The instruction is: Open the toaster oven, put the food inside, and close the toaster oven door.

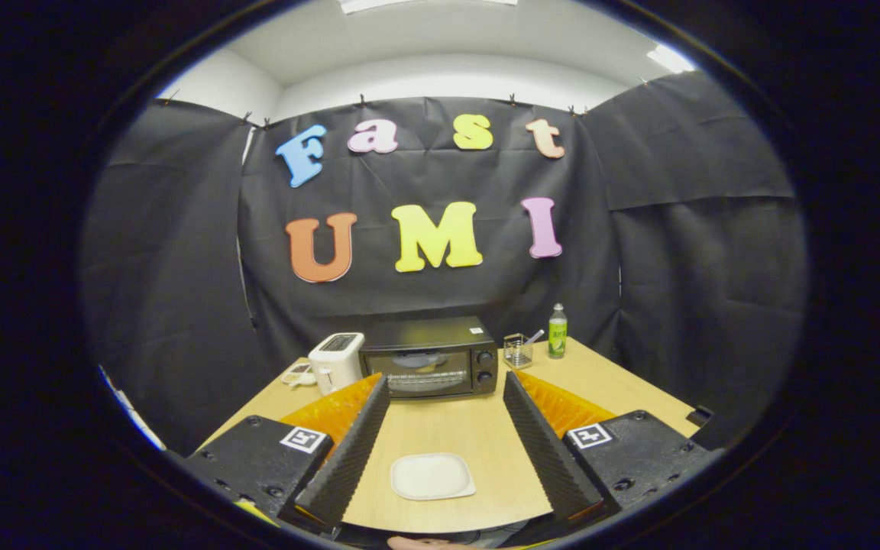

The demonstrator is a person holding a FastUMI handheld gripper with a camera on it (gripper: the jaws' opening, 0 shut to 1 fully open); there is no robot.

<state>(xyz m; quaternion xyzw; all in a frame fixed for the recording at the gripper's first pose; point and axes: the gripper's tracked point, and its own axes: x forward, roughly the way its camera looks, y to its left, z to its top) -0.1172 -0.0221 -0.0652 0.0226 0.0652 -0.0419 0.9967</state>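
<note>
We see our gripper (445,382) spread wide, its ridged wedge-shaped fingers (348,451) holding nothing and touching nothing. Between them, on the smooth wooden table (455,428), lies a flat, rounded-square white plate (432,476). Beyond the fingertips the boxy black toaster oven (428,357) stands at the table's far side, its glass door closed. A white toaster (335,361) sits just beside its left; a wire holder (517,351) and green bottle (558,331) stand to its right.
</note>
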